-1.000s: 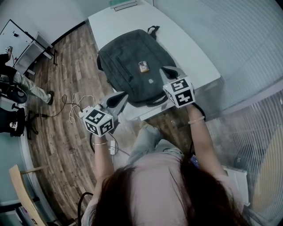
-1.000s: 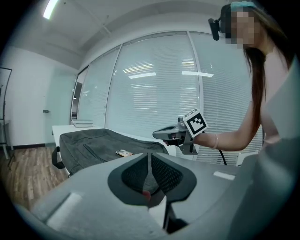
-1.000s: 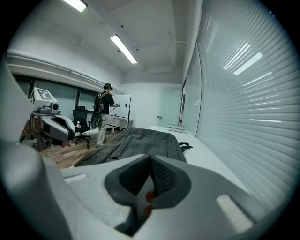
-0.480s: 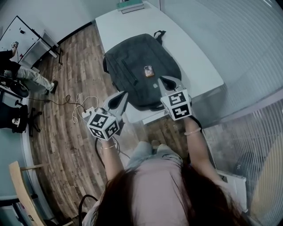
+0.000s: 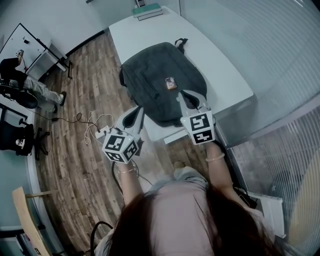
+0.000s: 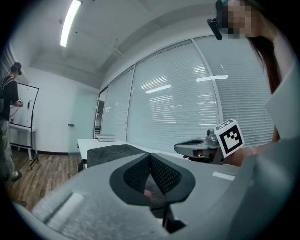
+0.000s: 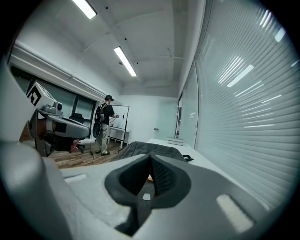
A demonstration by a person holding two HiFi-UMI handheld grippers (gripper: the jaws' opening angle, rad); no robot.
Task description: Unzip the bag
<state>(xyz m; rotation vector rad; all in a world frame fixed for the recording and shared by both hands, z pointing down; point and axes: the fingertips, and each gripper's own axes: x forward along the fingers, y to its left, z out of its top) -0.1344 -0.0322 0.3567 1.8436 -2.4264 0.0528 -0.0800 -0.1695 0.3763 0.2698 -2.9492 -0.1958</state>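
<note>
Against a second ago, the bag (image 5: 155,80) sits higher and smaller in the head view, and more of the table (image 5: 225,75) shows around it. The bag itself lies as before, flat on the table, with its handle toward the far end. The left gripper (image 5: 140,110) has come a little nearer to the right gripper (image 5: 182,95) in the picture, and both point at the near edge of the bag. The left tip is just beside the near left corner of the bag, at the table's edge. The right tip is over the near right part of the bag. Both gripper views show the bag ahead of the tips, not between the jaws.

The left jaws have just been closing and are now pressed together, with nothing between them. The right jaws are also clenched tip to tip, empty.

Now the count: one bag, one table, two grippers, and one marker cube on each — the left cube (image 5: 120,146) and the right cube (image 5: 201,128). On the bag there is one small tag (image 5: 170,83). At the far end of the table lies one flat stack (image 5: 147,10). On the wooden floor (image 5: 65,165) is one power strip (image 5: 102,132) with its cables. Far at the left there is one person (image 5: 15,75) beside one whiteboard (image 5: 20,42).
</note>
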